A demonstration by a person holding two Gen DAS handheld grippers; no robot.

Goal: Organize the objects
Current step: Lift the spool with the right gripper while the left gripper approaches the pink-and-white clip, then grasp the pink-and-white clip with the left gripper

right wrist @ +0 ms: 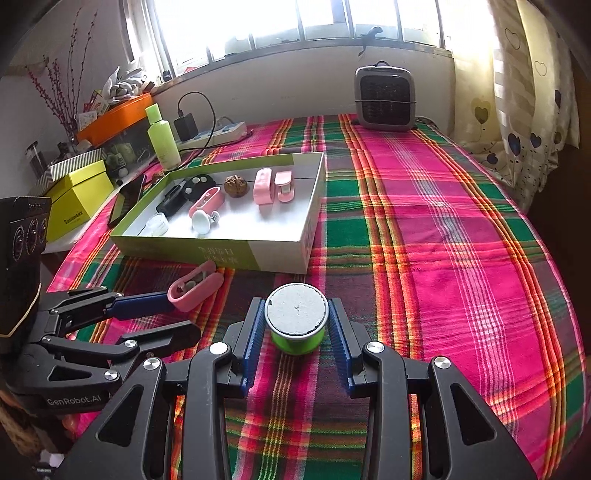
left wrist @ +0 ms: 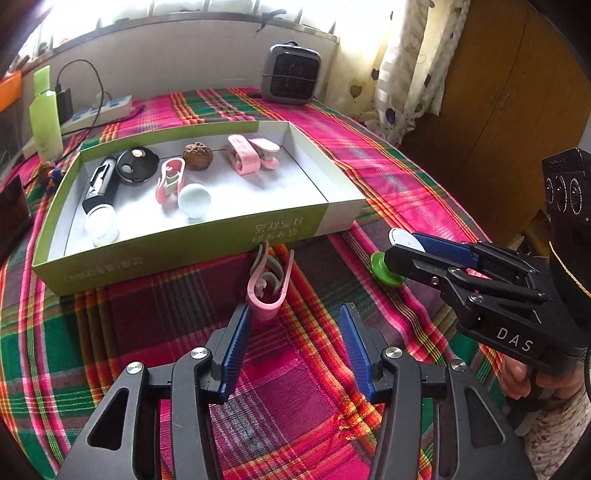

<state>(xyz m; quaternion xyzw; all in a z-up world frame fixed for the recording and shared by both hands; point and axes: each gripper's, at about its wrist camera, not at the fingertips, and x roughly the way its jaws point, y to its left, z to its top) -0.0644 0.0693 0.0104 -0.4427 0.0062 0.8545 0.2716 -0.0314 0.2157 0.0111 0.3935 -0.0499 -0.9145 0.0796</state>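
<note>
Daylight is pouring in thru the window (right wrist: 295,22) at back, blowing out to white glare. The cloth (right wrist: 443,221) is staying bright and sharp. The box (left wrist: 192,236) is casting a soft shadow toward cam. Fisheye is bending edges; corners are going dark.

Both hand-held tools share one build. The left gripper (left wrist: 295,334) has matte black angular link arms with triangular cut-outs, round silver screw heads at the pivots, and two ribbed blue pads (left wrist: 236,347). Its side plate carries white "GenRobot.AI" lettering at 8 o'clock in the right wrist view. The right gripper (right wrist: 297,328) looks the same, with "DAS" printed in white on its flank. Each carries a black camera block (left wrist: 567,188) with three round lenses. A speckled cream knit sleeve (left wrist: 557,435) covers the wrist.
</note>
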